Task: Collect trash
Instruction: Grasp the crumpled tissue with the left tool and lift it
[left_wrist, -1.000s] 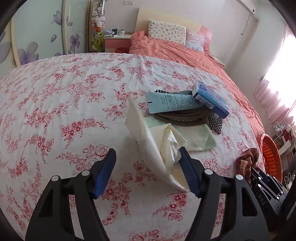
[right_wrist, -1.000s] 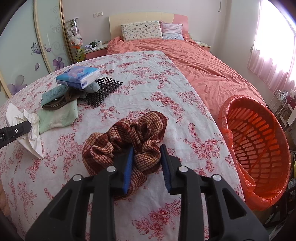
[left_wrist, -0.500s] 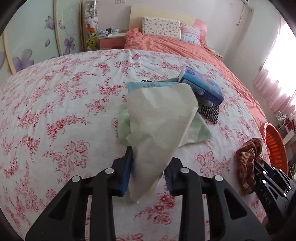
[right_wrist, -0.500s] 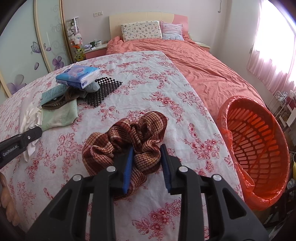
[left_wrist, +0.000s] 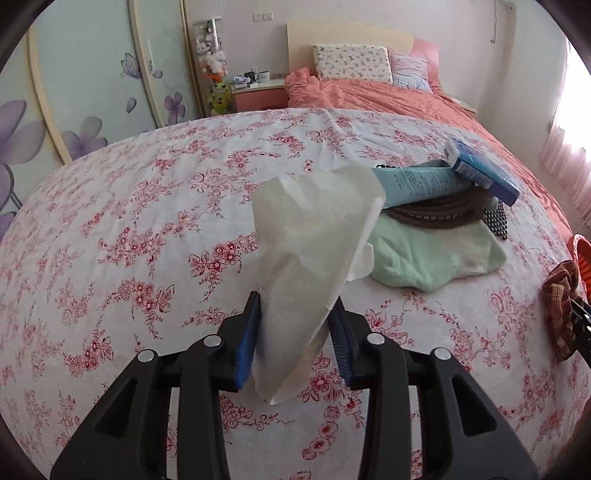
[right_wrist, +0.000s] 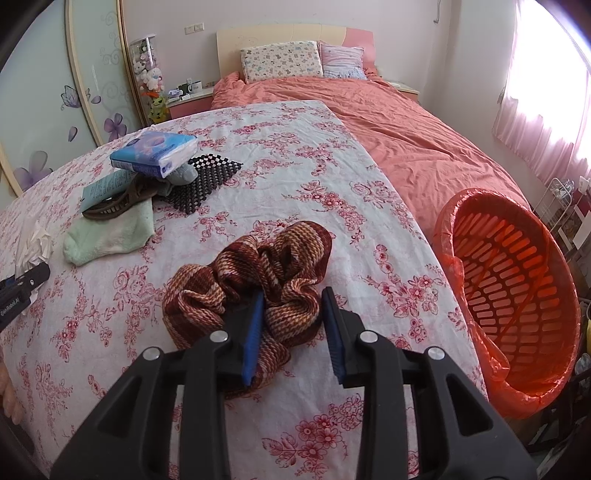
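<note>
Holding the tissue (left_wrist: 314, 254) between its pads, your left gripper (left_wrist: 293, 341) is opening slightly. Your right gripper (right_wrist: 293, 332), jaws opening, straddles the near fold of the scrunchie (right_wrist: 255, 273), with the right pad apart from it.

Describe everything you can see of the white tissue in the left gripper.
The white tissue is a thin, crumpled, slightly translucent sheet, standing up in a cone between the blue pads of the left gripper, whose jaws are opening. Its lower tip hangs below them, above the floral cloth. From the right wrist, only a crumpled edge shows.
</note>
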